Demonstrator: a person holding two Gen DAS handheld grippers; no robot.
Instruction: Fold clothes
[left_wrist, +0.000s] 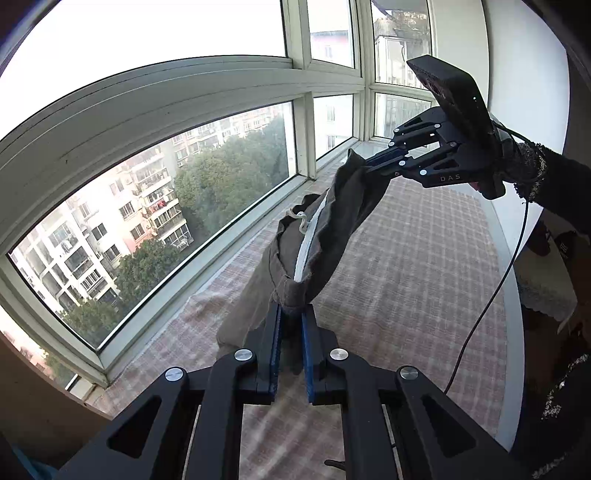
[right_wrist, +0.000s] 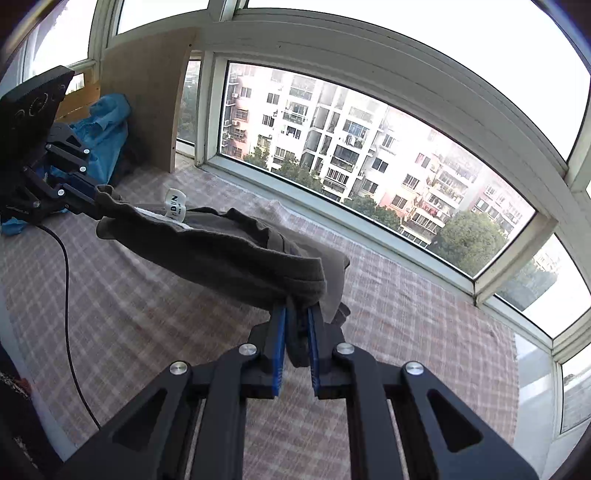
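Observation:
A grey-brown garment (left_wrist: 332, 229) with a white drawstring and a white label (right_wrist: 174, 203) hangs stretched by its waistband between both grippers, above the checked cloth. In the left wrist view my left gripper (left_wrist: 293, 310) is shut on one end of the waistband, and the right gripper (left_wrist: 365, 164) pinches the other end at the upper right. In the right wrist view my right gripper (right_wrist: 297, 306) is shut on the garment (right_wrist: 229, 251), while the left gripper (right_wrist: 94, 201) holds the far end at the left. The garment's lower part droops behind the band.
A pink-and-white checked cloth (right_wrist: 147, 314) covers the surface beneath, running up to large windows (right_wrist: 369, 166). Blue clothing (right_wrist: 107, 140) is piled at the back left beside a wooden board (right_wrist: 147, 92). A black cable (left_wrist: 491, 291) trails from the right gripper, held by a dark sleeve (left_wrist: 554, 184).

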